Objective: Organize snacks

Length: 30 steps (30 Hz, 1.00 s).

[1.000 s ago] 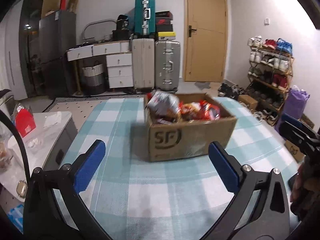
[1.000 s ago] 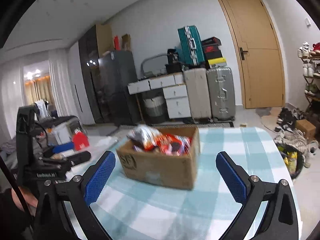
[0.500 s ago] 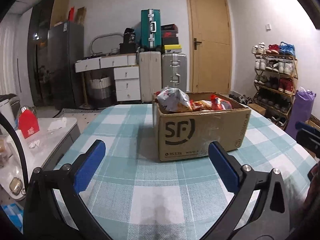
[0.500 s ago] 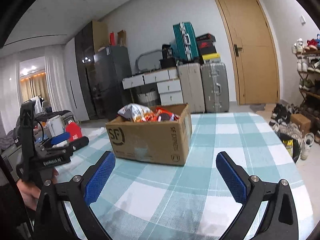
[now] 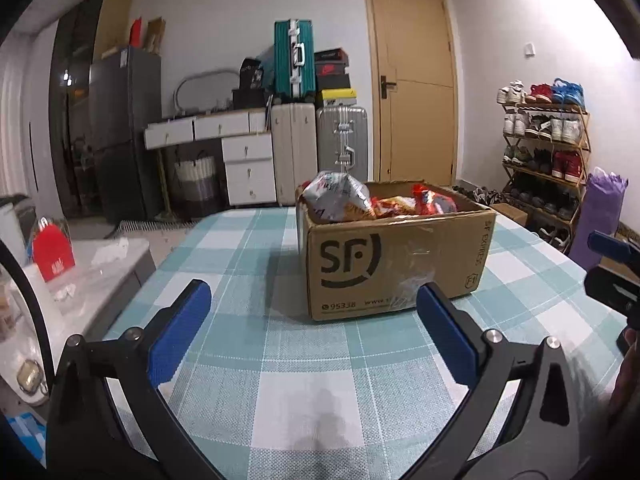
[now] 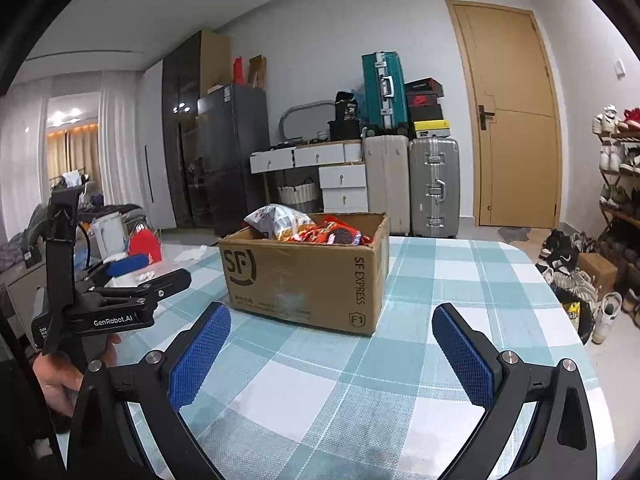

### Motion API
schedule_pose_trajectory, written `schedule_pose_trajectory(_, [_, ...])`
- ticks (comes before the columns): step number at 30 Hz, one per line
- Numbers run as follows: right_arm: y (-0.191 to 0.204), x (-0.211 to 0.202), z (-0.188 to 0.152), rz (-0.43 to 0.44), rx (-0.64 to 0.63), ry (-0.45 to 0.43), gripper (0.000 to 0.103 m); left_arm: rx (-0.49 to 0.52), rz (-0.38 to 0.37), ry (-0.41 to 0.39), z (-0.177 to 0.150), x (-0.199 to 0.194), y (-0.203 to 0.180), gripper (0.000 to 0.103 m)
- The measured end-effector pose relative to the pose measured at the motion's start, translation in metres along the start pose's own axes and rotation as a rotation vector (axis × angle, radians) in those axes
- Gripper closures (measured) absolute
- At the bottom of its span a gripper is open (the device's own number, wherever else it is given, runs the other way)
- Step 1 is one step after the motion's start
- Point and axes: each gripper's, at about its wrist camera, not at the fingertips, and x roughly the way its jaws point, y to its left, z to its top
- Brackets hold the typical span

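**Both grippers empty, all the snacks sitting in the box**

So the big round table with the teal-and-white checked cloth (image 5: 248, 248) is mostly bare cloth, with one brown cardboard shipping box with a black SF logo (image 5: 394, 264) standing on it toward the far side. The crinkly snack packets, a silvery-white bag plus a bunch of red and orange ones (image 6: 308, 230), are heaped inside, poking above the rim. None lie loose on the cloth that I can see.

The black left gripper with blue pads (image 5: 312, 320) is spread wide with nothing in it, low over the cloth just short of the box. The matching right gripper (image 6: 332, 344) is likewise wide and empty, near the box corner.

Honestly this fits either snacks waiting to be sorted out of the box or snacks already packed into it. Can't call a next move from this alone.
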Motion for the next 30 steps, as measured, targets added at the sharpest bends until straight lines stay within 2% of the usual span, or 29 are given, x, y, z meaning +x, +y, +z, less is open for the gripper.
schedule_pose_trajectory(30, [0.003, -0.002, -0.002, 0.002, -0.016, -0.01, 0.0, -0.025, 0.03, 0.014, -0.001, -0.005, 0.005, 0.0])
